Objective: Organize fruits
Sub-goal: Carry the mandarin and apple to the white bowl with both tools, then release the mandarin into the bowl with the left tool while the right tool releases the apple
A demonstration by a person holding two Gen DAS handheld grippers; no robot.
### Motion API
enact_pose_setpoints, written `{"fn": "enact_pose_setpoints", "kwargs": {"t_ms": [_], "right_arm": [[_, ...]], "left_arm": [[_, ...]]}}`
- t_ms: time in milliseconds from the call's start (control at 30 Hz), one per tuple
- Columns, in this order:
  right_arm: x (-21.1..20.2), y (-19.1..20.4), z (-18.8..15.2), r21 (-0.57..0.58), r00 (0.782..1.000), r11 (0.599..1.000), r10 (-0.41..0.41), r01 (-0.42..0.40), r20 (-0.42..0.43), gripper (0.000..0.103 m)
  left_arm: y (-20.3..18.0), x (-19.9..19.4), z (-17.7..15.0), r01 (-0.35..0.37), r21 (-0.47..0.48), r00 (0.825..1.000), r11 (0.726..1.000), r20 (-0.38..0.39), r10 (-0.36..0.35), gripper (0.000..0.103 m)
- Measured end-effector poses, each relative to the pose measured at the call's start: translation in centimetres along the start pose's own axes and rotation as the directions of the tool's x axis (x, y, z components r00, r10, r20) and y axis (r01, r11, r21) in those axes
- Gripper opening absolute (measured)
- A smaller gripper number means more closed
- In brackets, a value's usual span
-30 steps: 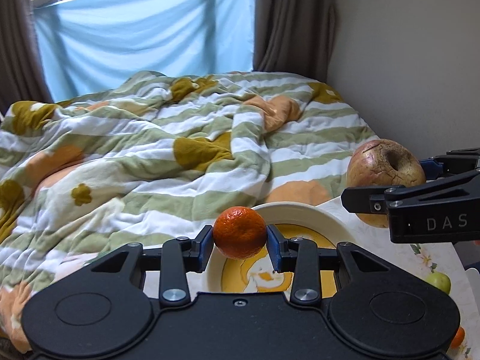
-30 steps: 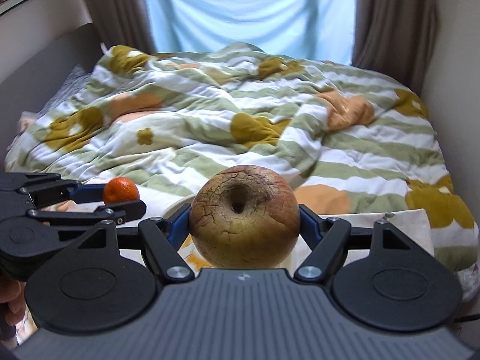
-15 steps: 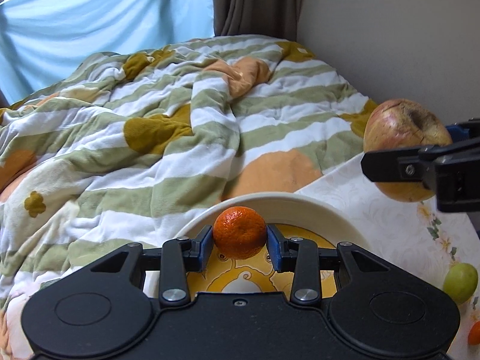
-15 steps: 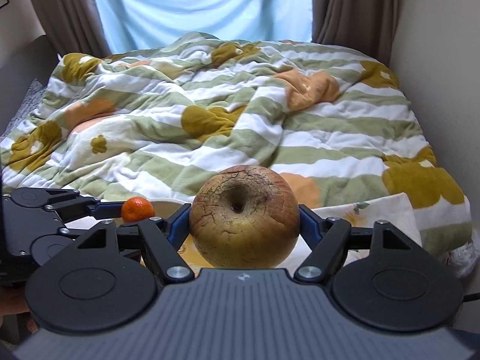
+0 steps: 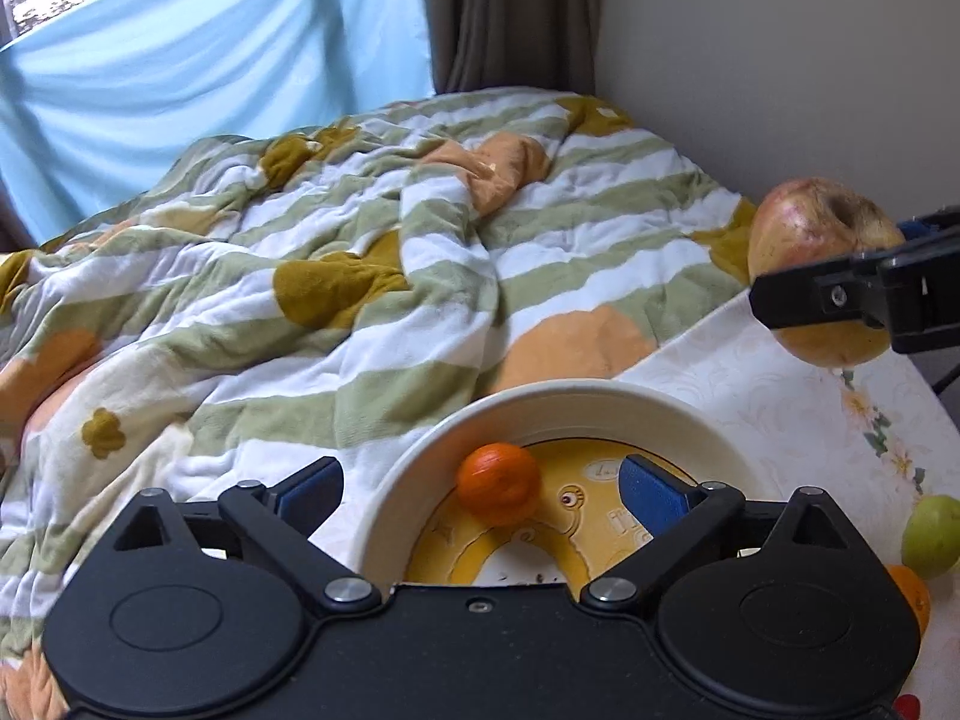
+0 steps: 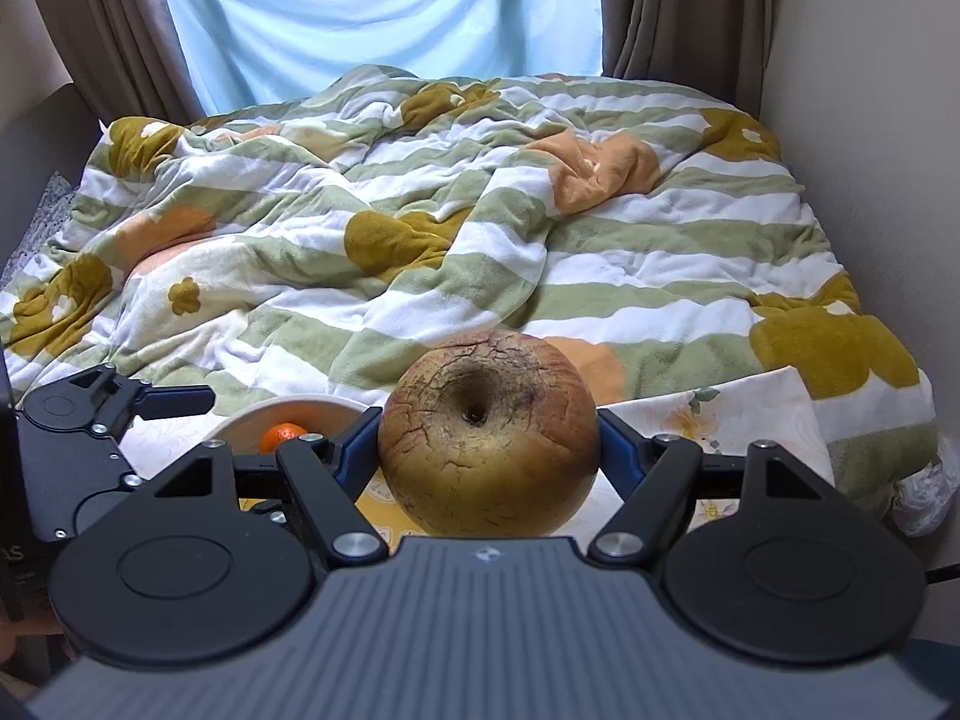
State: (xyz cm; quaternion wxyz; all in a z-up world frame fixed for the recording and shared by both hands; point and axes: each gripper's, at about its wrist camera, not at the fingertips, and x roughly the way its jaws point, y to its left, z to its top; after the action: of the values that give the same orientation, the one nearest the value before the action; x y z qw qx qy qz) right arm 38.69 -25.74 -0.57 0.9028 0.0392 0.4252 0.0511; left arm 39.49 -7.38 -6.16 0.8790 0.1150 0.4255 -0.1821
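A small orange mandarin (image 5: 499,483) lies inside the white bowl (image 5: 576,396) with a yellow bottom. My left gripper (image 5: 483,489) is open above the bowl, its blue pads wide apart on either side of the mandarin. My right gripper (image 6: 489,450) is shut on a large wrinkled brown-yellow apple (image 6: 489,441), held above the table to the right of the bowl. The apple also shows in the left wrist view (image 5: 825,267), with the right gripper's finger across it. The mandarin (image 6: 283,435) and bowl (image 6: 288,411) show at the lower left of the right wrist view.
A green fruit (image 5: 933,531) and an orange fruit (image 5: 909,597) lie on the floral tablecloth (image 5: 780,414) right of the bowl. A bed with a striped flowered blanket (image 6: 480,222) lies beyond the table. A wall stands at the right.
My left gripper has opened and let the mandarin go; it now lies in the bowl. The right gripper still holds the apple, somewhat lower and nearer the bowl.
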Motion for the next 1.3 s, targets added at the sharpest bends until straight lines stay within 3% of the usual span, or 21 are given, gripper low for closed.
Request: {"fn": "enact_pose_setpoints", "kwargs": {"t_ms": [300,500,667,833,1233,1267,1300], "right_arm": [[-0.4,2.0,-0.3,-0.098,0.999,0.994,0.040,-0.041,-0.011,0.089],[1.2,4.1,-1.4,-0.179,0.997,0.981,0.071,-0.077,-0.039,0.089],[3.6,6.1,-2.8,-0.238,0.994,0.966,0.092,-0.104,-0.059,0.089],[5.8,7.5,-3.9,-0.308,0.995,0.948,0.068,-0.085,-0.067,0.089],[7.2,9.0,-5.4,-0.381,0.997,0.922,0.044,-0.064,-0.060,0.089],[6.8,9.1,-5.5,-0.392,0.998,0.918,0.049,-0.056,-0.028,0.091],[6.3,9.3,-5.5,-0.403,0.999,0.914,0.053,-0.046,0.005,0.099]], "left_arm": [[3.2,-5.6,-1.5,-0.023,-0.137,0.999,0.990,0.027,0.027,0.100],[3.7,-7.6,-3.2,-0.062,-0.175,0.997,0.983,0.027,0.068,0.100],[3.7,-8.3,-4.5,-0.088,-0.180,0.995,0.980,0.024,0.094,0.100],[4.1,-8.7,-5.8,-0.056,-0.221,0.998,0.974,0.023,0.063,0.100],[4.5,-9.2,-7.4,-0.052,-0.256,0.998,0.965,0.015,0.058,0.100],[4.5,-9.3,-7.4,-0.057,-0.253,0.998,0.966,0.016,0.063,0.100],[4.4,-9.3,-7.5,-0.061,-0.251,0.998,0.966,0.016,0.067,0.100]]}}
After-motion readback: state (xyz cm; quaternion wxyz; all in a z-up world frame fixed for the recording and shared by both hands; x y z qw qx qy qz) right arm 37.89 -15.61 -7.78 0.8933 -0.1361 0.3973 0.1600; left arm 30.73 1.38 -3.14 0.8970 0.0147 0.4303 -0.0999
